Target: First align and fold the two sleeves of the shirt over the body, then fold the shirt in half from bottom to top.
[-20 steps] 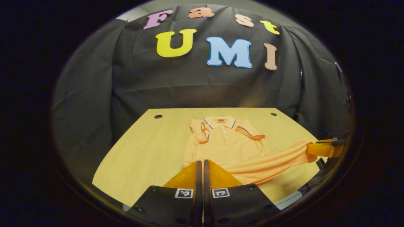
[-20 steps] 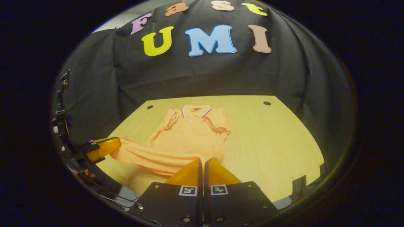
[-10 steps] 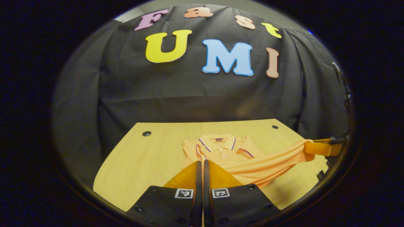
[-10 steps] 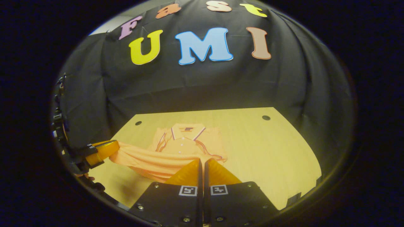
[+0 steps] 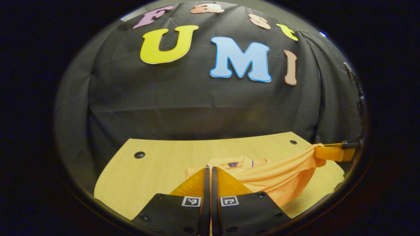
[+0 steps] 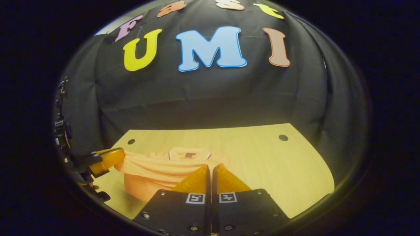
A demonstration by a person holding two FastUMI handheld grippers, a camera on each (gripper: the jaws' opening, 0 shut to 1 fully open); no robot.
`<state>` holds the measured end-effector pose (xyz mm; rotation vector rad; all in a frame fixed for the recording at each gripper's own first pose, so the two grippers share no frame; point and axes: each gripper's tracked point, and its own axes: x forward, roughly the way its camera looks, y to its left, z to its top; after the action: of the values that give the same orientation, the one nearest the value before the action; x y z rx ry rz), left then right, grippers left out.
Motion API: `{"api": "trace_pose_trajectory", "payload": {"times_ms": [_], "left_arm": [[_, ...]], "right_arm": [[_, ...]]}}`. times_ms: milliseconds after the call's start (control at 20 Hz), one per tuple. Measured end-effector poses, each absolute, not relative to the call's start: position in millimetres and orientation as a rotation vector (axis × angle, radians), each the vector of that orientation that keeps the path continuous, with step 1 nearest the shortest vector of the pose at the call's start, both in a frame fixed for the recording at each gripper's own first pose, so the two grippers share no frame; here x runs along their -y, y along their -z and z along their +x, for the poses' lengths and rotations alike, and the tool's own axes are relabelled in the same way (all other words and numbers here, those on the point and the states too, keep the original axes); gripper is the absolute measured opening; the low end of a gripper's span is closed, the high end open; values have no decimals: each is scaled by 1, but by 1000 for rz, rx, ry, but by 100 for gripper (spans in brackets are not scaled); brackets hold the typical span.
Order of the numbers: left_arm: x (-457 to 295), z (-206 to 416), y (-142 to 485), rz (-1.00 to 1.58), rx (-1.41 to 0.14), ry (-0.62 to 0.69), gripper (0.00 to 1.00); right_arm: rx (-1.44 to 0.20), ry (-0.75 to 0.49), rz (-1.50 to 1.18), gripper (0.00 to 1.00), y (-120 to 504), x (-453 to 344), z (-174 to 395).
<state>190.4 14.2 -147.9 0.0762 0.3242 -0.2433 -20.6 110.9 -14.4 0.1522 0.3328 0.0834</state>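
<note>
In the left gripper view the left gripper (image 5: pixel 208 170) sits at six o'clock with its two fingers pressed together, and orange cloth runs right up to their tips — the hem of the shirt (image 5: pixel 275 177) looks pinched between them, though the contact itself is hidden behind the fingers. From there the lifted hem stretches toward three o'clock, where the right gripper (image 5: pixel 323 153) pinches its other corner, raised off the wooden table (image 5: pixel 147 173). Under that taut band the cloth hangs in a loose sag down to the tabletop. Just past the fingertips, toward twelve o'clock, the collar (image 5: pixel 233 162) with its dark trim lies flat on the table, half hidden behind the raised hem.

In the right gripper view the right gripper (image 6: pixel 210 168) is at six o'clock, fingers likewise closed tight with the shirt (image 6: pixel 154 173) meeting their tips. The hem runs off toward nine o'clock to the left gripper (image 6: pixel 113 156), which clamps that corner — a fingertip of the person's hand (image 6: pixel 93 187) peeks out below it. The collar (image 6: pixel 189 154) lies just beyond the raised edge, facing the booth wall. Two dark holes mark the far corners of the table (image 6: pixel 269 164), and the black cloth wall (image 6: pixel 210 98) rises behind it.
</note>
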Motion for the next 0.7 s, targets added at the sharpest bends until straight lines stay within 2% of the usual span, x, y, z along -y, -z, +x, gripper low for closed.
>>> {"api": "trace_pose_trajectory", "payload": {"times_ms": [350, 700], "left_arm": [[-20, 266, 159, 121, -261, 217, 7], [-23, 310, 203, 135, -277, 185, 7]], "right_arm": [[-282, -91, 111, 1, 9, -125, 59], [-337, -89, 23, 1, 54, -133, 105]]}}
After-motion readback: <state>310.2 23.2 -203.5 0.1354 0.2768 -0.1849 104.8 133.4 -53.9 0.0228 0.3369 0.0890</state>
